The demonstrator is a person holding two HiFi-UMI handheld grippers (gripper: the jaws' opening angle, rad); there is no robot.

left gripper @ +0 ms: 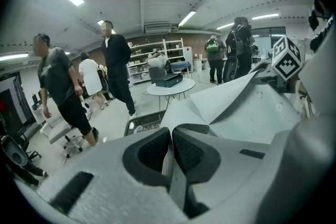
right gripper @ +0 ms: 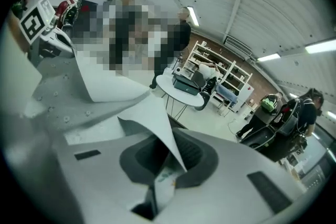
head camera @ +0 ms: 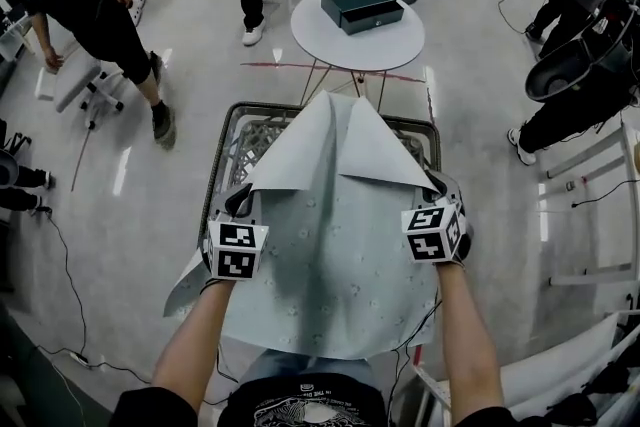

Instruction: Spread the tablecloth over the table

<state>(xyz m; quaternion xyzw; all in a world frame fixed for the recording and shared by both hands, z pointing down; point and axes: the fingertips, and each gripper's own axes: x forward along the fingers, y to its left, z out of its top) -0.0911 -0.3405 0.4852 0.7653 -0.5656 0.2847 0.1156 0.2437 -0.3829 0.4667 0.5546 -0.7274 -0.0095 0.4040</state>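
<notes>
I had the left gripper (left gripper: 171, 144) with its jaws pinched shut on the near left edge of the tablecloth (head camera: 330, 255). The right gripper (right gripper: 167, 157) had its jaws clamped on a fold at the right edge. The pale cloth lay draped over the rectangular tabletop (head camera: 238, 130), its two far corners folded back toward me.

Your head camera looking steeply down onto the tablecloth (head camera: 330, 245), cameras riding close behind the jaws of your left gripper (left gripper: 171, 139) and right gripper (right gripper: 170, 157), both facing forward across the room, all three sharing the tablecloth and the round table (head camera: 350, 52) beyond.
</notes>
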